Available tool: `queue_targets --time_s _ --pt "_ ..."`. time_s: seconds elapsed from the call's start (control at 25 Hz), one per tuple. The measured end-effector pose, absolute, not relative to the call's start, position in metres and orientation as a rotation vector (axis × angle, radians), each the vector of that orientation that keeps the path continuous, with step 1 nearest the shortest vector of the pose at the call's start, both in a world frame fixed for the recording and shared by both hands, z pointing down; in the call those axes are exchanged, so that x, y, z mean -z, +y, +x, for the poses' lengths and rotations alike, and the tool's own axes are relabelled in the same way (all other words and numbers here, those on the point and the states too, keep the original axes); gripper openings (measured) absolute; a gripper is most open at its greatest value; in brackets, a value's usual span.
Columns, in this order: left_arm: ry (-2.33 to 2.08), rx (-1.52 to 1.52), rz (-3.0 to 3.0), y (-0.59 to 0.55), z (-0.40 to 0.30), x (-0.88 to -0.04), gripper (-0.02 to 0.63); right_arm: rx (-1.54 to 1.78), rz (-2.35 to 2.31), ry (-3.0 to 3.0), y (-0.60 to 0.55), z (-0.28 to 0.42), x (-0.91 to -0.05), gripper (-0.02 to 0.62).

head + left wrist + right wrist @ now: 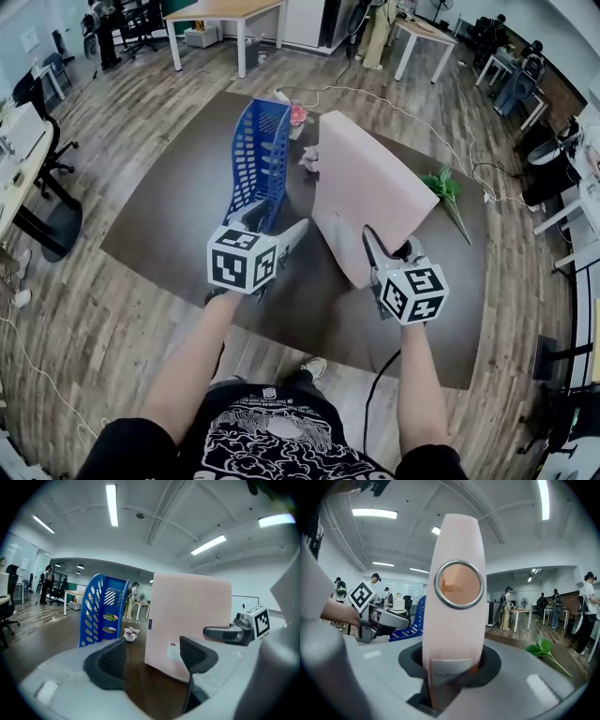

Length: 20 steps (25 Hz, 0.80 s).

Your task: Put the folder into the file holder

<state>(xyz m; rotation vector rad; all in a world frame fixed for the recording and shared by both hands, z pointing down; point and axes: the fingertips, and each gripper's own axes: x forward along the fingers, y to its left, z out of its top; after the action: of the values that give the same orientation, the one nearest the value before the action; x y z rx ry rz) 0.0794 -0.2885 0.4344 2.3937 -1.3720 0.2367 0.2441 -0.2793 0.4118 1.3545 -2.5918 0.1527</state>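
A blue perforated file holder [258,159] stands upright on the dark brown tabletop [169,216]. To its right a pale pink folder [370,192] stands tilted, its lower corner on the table. My right gripper [386,251] is shut on the folder's spine [457,634], just below the round finger ring; the pads press both sides. At the holder's near end my left gripper [272,230] is open, with nothing between its fingers [112,660]. In the left gripper view the holder [101,609] is left of the folder [187,620].
A small pink flower pot [298,114] and a crumpled pinkish thing [309,157] lie behind the holder. A green leafy sprig [445,187] lies right of the folder. Desks, chairs and people stand around the room on the wooden floor.
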Motion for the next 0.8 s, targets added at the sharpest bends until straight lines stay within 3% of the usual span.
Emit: queue_targets --time_s 0.8 --pt "-1.231 -0.272 2.484 -0.220 0.018 -0.423 0.368 -0.090 1.662 -2.471 -0.202 0.200 -0.361 0.115"
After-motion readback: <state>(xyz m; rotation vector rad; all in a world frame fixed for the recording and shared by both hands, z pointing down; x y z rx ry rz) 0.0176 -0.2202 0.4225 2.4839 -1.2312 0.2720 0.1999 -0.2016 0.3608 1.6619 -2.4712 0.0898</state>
